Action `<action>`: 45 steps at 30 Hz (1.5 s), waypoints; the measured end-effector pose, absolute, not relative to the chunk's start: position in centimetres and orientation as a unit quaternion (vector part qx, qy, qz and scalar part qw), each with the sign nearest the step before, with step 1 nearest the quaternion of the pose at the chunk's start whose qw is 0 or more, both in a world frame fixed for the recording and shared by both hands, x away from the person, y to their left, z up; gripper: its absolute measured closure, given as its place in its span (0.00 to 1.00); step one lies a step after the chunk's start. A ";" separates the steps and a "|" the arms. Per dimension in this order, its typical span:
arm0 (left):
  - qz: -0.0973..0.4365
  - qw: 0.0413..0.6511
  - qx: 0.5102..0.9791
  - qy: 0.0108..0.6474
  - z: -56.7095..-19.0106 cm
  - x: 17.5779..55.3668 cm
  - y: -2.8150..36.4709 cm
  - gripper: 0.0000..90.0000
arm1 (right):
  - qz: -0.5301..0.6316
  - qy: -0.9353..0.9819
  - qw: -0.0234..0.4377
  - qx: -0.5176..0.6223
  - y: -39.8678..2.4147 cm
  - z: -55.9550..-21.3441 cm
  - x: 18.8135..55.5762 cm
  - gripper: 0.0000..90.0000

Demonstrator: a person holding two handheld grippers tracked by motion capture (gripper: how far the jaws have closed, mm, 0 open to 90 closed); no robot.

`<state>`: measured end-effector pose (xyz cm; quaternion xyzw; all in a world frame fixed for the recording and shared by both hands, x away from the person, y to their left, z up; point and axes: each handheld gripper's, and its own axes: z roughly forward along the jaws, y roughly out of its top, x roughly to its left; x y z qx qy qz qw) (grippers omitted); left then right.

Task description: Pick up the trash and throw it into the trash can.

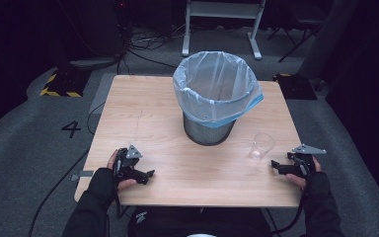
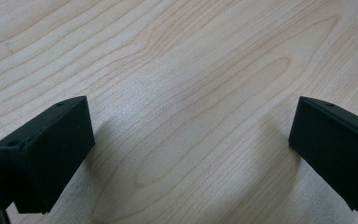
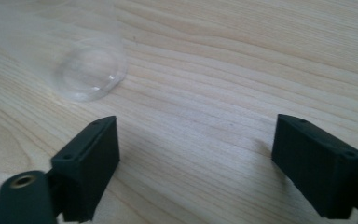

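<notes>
A clear plastic cup (image 1: 261,146) stands upright on the wooden table (image 1: 158,113), right of centre near the front. My right gripper (image 1: 275,165) rests low just right of the cup, open and empty; in the right gripper view the cup (image 3: 81,60) sits ahead and left of my right gripper (image 3: 196,154). My left gripper (image 1: 149,174) lies near the front left edge, open with nothing between its fingers. In the left gripper view the left gripper (image 2: 191,154) frames bare wood.
A black mesh waste bin (image 1: 212,96) lined with a pale blue bag stands mid-table toward the back. The table (image 2: 182,60) ends close behind both hands. A white stand (image 1: 222,22) and cables are on the floor beyond.
</notes>
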<state>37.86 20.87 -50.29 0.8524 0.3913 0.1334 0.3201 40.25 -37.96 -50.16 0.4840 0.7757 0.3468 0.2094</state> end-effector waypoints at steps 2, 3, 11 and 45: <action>0.133 0.320 0.852 0.392 -50.3 37.9 20.9 0.00 | 0.351 0.773 0.208 0.487 -38.2 -50.1 40.2 0.19; 0.133 0.320 0.852 0.392 -50.3 37.9 20.9 0.00 | 0.351 0.773 0.208 0.487 -38.2 -50.1 40.2 0.19; 0.134 0.320 0.852 0.393 -50.3 37.8 20.9 0.00 | 0.375 0.755 0.228 0.488 -38.2 -48.9 39.9 0.23; 0.133 0.320 0.852 0.393 -50.3 37.8 20.9 0.00 | 0.462 0.715 0.278 0.444 -37.4 -43.0 39.1 0.29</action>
